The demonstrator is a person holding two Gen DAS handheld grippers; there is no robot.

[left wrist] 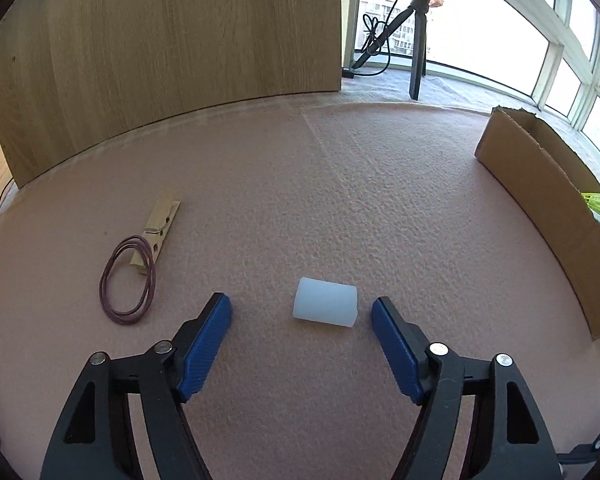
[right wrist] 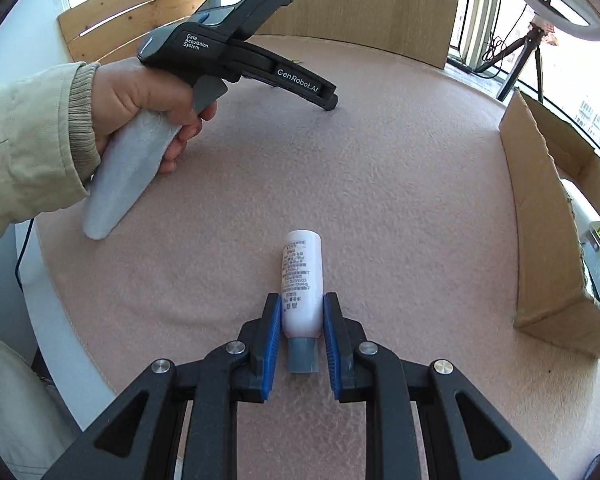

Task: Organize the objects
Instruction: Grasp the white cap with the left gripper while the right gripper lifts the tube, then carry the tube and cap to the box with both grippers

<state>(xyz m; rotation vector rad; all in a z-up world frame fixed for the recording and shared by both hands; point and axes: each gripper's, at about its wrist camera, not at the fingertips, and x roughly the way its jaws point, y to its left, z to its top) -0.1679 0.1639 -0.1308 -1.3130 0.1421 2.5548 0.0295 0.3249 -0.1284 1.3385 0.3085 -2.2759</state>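
Observation:
In the left wrist view my left gripper [left wrist: 301, 306] is open, low over the pink mat, with a small translucent white cylinder [left wrist: 325, 306] lying between its fingertips, nearer the right pad. A wooden clothespin [left wrist: 159, 232] and a loop of dark red rubber bands [left wrist: 127, 280] lie to the left. In the right wrist view my right gripper [right wrist: 301, 300] is shut on a white tube with a grey cap [right wrist: 302, 280], which lies along the fingers. The left gripper's body [right wrist: 236, 48] shows at upper left, held by a hand.
An open cardboard box [left wrist: 540, 208] stands at the right edge of the mat; it also shows in the right wrist view [right wrist: 540, 220], with yellow and white items inside. A wooden panel [left wrist: 172, 40] stands at the back. A tripod [left wrist: 416, 40] stands by the windows.

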